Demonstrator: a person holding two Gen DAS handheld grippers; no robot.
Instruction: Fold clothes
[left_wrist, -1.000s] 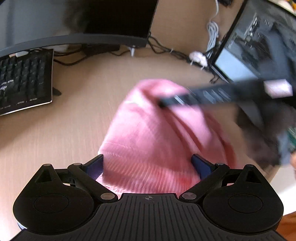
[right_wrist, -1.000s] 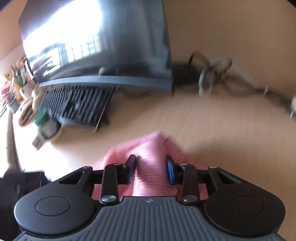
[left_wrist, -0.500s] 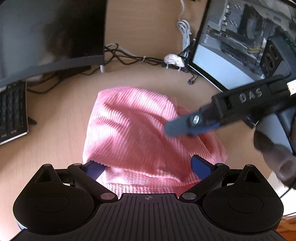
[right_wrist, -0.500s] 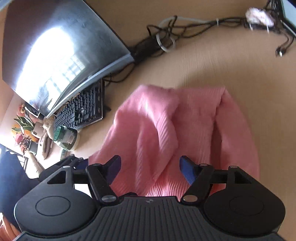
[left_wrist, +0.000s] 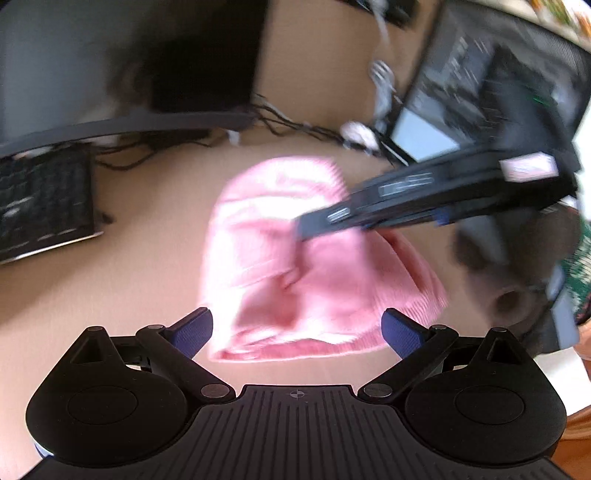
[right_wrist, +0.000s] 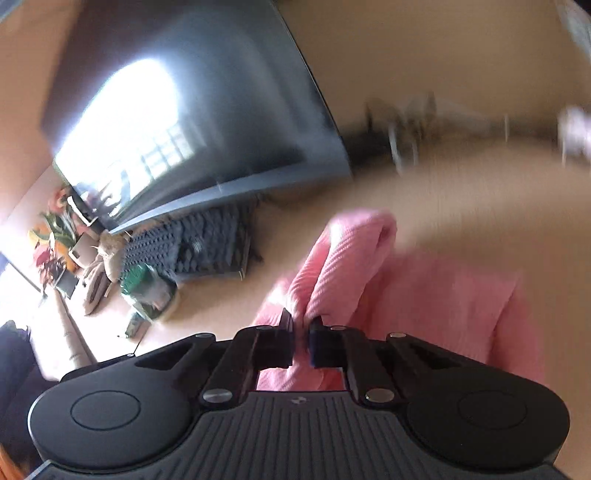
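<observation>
Your right gripper just clamped a cloth fold; left gripper gapes. Bare table at 9 o'clock.

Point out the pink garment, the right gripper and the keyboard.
pink garment (left_wrist: 325, 273): left wrist view, middle of the cloth.
right gripper (right_wrist: 301, 338): right wrist view, between the fingertips pinching a fold.
keyboard (left_wrist: 40, 203): left wrist view, on its keys.

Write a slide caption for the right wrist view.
Right gripper pinches a fold of pink ribbed cloth above a wooden desk.
</observation>
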